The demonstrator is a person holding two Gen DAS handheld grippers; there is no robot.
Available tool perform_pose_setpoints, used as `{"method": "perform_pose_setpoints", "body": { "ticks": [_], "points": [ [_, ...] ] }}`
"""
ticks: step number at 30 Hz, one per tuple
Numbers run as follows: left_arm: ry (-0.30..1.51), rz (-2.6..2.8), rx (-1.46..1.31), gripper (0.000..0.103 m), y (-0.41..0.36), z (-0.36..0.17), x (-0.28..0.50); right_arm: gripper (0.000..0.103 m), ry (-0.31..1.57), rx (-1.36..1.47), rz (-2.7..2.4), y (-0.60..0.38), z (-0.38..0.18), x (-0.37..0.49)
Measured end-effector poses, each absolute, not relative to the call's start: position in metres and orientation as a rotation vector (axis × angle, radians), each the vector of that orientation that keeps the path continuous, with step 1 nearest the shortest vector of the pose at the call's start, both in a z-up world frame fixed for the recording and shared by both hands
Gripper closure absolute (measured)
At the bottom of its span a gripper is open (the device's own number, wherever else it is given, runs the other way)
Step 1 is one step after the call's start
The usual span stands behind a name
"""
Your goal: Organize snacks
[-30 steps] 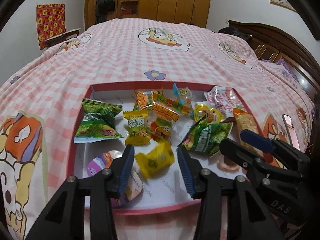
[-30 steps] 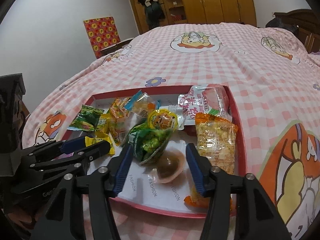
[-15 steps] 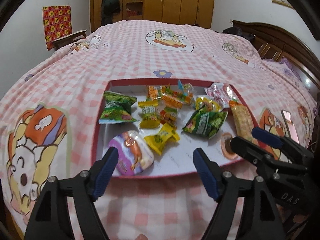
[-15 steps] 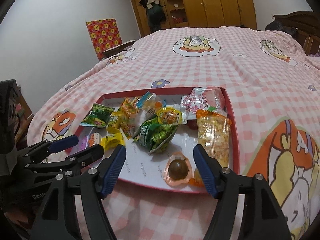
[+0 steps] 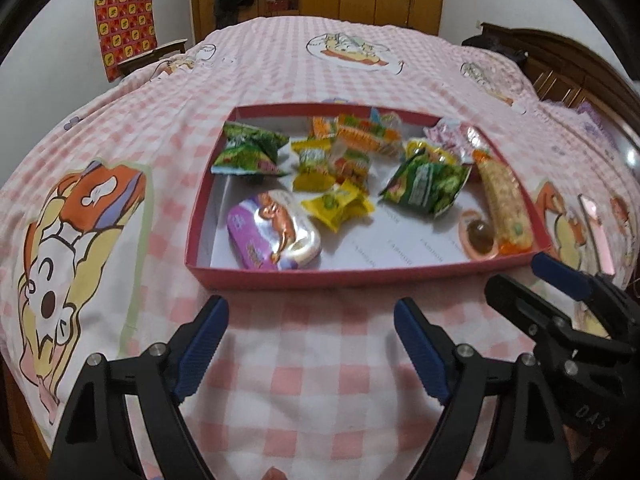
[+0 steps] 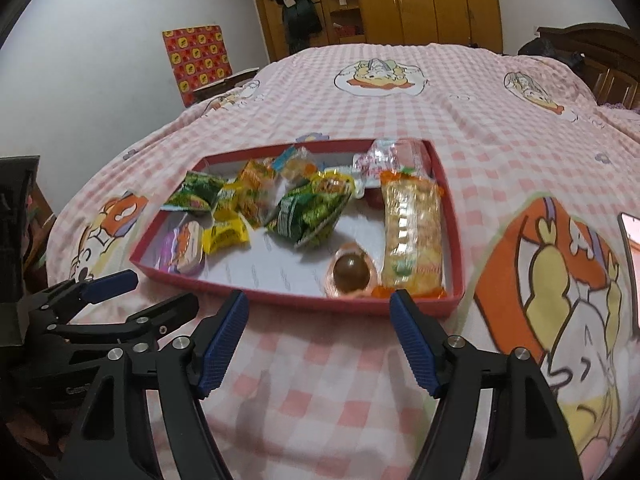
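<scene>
A shallow red tray (image 5: 360,276) with a white floor lies on the bed and holds several wrapped snacks. Among them are a purple packet (image 5: 272,236), a yellow candy (image 5: 336,206), a green bag (image 5: 428,184), a brown jelly cup (image 5: 480,234) and a long cracker pack (image 5: 506,204). My left gripper (image 5: 310,304) hovers over the bedcover just short of the tray's near wall, its jaws opening with nothing between them. My right gripper (image 6: 318,296) stands open and empty before the tray (image 6: 280,298), near the jelly cup (image 6: 351,270) and cracker pack (image 6: 412,232).
The bed wears a pink checked cover (image 5: 320,380) with cartoon prints. A phone (image 6: 632,240) lies on it right of the tray. A wooden headboard (image 5: 560,60) is at the right, a wardrobe (image 6: 420,0) at the back, and a red patterned panel (image 6: 196,60) at the back left.
Both grippers pulled back from over the tray to the bedcover in front of it and spread their jaws wider. The yellow candy and the jelly cup stay in the tray.
</scene>
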State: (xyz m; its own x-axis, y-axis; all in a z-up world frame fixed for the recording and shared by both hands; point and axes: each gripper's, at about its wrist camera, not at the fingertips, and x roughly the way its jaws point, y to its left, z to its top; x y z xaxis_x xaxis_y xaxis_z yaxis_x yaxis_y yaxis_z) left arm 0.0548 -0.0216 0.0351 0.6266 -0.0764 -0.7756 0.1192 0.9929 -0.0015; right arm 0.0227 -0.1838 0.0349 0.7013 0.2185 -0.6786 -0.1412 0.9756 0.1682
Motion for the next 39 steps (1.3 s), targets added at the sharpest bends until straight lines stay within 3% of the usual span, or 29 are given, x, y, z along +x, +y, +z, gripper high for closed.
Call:
{"method": "perform_pose_setpoints", "body": {
  "ticks": [13, 39],
  "points": [
    [0.921, -0.099, 0.04, 0.013, -0.024, 0.009, 0.063, 0.029, 0.877, 0.132, 0.136, -0.191, 0.003, 0.035],
    [0.88, -0.076, 0.04, 0.013, -0.024, 0.003, 0.059, 0.028, 0.826, 0.099, 0.103, -0.186, -0.003, 0.031]
  ]
}}
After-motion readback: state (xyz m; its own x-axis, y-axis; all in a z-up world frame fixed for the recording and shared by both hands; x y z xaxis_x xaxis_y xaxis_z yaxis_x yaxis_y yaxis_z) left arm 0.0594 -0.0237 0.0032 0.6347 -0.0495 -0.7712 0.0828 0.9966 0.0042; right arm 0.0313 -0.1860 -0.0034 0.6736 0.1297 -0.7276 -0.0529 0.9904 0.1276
